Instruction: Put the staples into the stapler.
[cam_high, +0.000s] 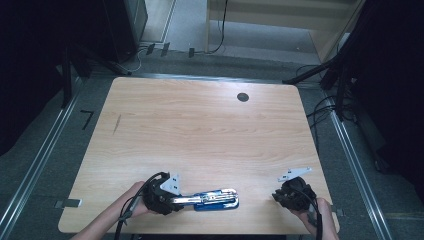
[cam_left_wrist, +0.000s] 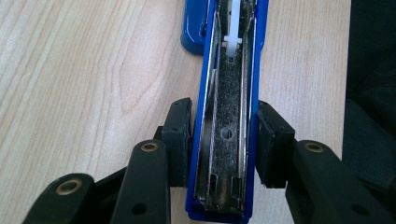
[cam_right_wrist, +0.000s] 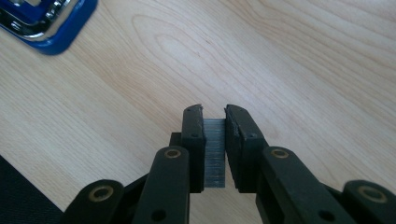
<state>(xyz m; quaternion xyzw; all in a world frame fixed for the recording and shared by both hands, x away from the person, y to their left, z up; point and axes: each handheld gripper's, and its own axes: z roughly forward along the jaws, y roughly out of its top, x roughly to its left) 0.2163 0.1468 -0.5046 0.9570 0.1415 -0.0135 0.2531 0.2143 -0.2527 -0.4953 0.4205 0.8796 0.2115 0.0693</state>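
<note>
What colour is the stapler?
The stapler is blue with a silvery metal inside, clearest in the left gripper view.

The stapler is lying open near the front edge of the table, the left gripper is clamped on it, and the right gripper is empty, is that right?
Not quite. The right gripper is not empty: the right gripper view shows its jaws shut on a strip of staples. The rest holds: the left gripper clamps the opened blue stapler near the table's front edge.

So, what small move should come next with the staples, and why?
Probably the right tool should carry its strip of staples over to the blue stapler. The left tool holds the stapler steady, opened on the table, and its magazine channel looks bare, ready for loading.
</note>
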